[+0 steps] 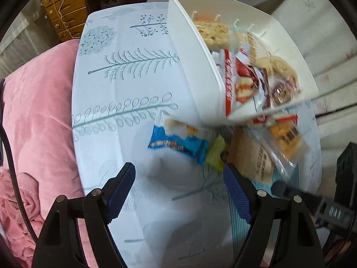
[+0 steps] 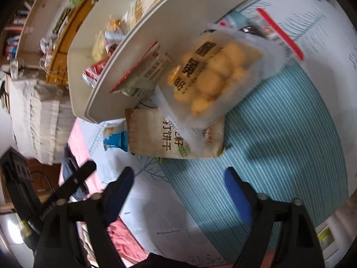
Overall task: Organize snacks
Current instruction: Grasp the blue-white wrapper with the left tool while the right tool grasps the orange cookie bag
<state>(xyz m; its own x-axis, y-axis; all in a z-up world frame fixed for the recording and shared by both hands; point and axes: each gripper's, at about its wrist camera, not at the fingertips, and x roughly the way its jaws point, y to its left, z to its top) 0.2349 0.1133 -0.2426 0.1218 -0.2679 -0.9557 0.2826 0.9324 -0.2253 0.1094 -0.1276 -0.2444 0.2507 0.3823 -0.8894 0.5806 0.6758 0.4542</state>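
Snacks: a loose heap of wrapped packets lies on the tablecloth (image 1: 125,84), with more inside a white plastic bin (image 1: 287,44) that sits tilted over the heap's far edge.
Bin contents: a pale rice-crisp bar (image 1: 212,33) at the top, and red-and-white wrappers (image 1: 232,76) lower down toward the bin's near corner.
Blue packet: a blue-and-white snack packet (image 1: 176,140) lies at 12 o'clock from the left gripper, just below the bin's corner, touching a small green packet (image 1: 215,154) at its 3 o'clock side.
Cracker bag: a tan soda-cracker bag (image 2: 176,134) lies flat at 12 o'clock from the right gripper, its far edge tucked under the bin's rim.
Puff bag: a clear bag of round yellow puffs (image 2: 212,76) rests on top of the cracker bag, leaning against the bin's outer wall.
Red-edged packet: a flat packet with a red border (image 2: 142,69) lies against the bin's wall at 9 o'clock from the puff bag.
Left gripper (image 1: 178,174): jaws spread wide, nothing between the blue pads, above bare cloth just short of the blue packet.
Right gripper (image 2: 178,178): jaws spread wide, empty, over the teal striped patch (image 2: 279,134) of the cloth near the cracker bag.
Surroundings: a pink quilt (image 1: 38,120) lies at 9 o'clock from the table; wooden drawers (image 1: 64,6) stand at 11 o'clock.
Sharpness: both views are blurred, so print on the wrappers is mostly unreadable.
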